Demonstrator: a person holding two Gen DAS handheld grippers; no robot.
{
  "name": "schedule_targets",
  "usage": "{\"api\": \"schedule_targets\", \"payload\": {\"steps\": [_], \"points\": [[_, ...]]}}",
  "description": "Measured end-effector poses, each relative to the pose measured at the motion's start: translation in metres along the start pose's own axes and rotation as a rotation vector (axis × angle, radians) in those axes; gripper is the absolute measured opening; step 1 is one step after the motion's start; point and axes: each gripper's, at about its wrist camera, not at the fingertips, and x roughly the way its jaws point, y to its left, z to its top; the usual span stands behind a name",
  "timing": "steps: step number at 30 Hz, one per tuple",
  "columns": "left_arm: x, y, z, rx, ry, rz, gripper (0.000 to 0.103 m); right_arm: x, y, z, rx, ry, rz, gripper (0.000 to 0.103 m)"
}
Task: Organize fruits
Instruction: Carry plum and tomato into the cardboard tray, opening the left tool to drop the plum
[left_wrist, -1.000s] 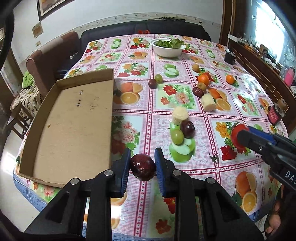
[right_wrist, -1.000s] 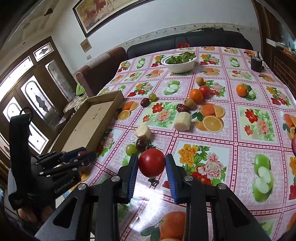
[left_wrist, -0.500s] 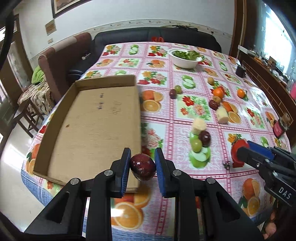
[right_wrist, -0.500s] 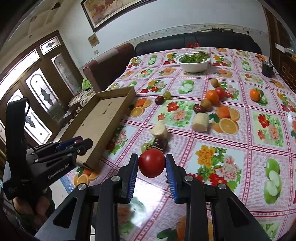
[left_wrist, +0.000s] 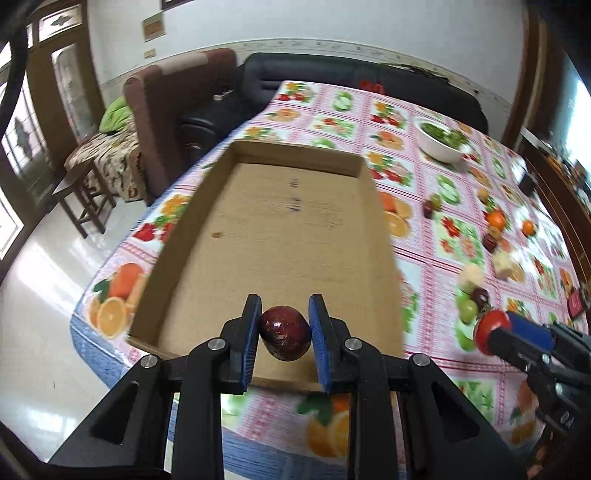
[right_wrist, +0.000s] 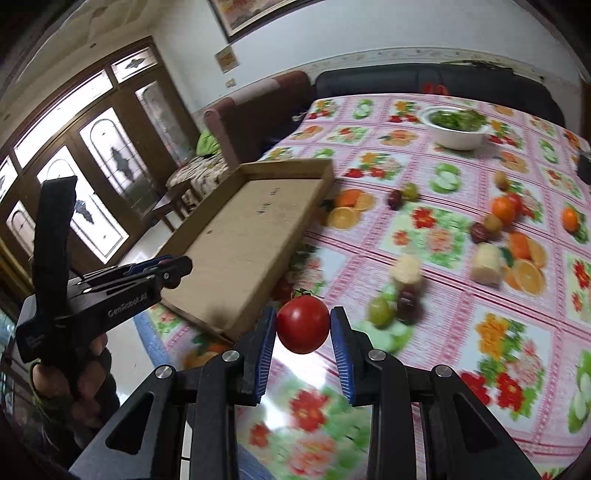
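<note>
My left gripper (left_wrist: 284, 332) is shut on a dark red plum (left_wrist: 285, 338) and hangs over the near edge of the shallow cardboard tray (left_wrist: 280, 225). To its right, my right gripper (right_wrist: 303, 328) is shut on a red tomato (right_wrist: 303, 324) above the tablecloth, just off the tray's (right_wrist: 251, 236) near right corner. The right gripper with its tomato (left_wrist: 491, 331) also shows at the right of the left wrist view. The left gripper (right_wrist: 173, 269) appears at the left of the right wrist view, a hand around its handle. The tray's floor is bare.
Loose fruit lies across the flowered tablecloth: a green grape and a dark plum (right_wrist: 408, 301), two pale cut pieces (right_wrist: 487, 264), oranges (right_wrist: 503, 210) and small fruits farther back. A white bowl of greens (right_wrist: 458, 127) stands at the far end. Armchair and sofa lie beyond.
Both grippers have swung left with their fruit. The plum has gone from over the tablecloth to over the tray's near edge, and the tomato has come close to the tray's corner.
</note>
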Motion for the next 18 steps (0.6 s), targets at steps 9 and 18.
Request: {"api": "schedule_targets", "payload": {"steps": [9, 18], "points": [[0.030, 0.046, 0.010, -0.073, 0.051, 0.043, 0.024, 0.072, 0.068, 0.030, -0.135, 0.086, 0.118, 0.030], [0.054, 0.049, 0.006, -0.065, 0.114, 0.048, 0.024, 0.121, 0.094, 0.031, -0.209, 0.185, 0.113, 0.030]]}}
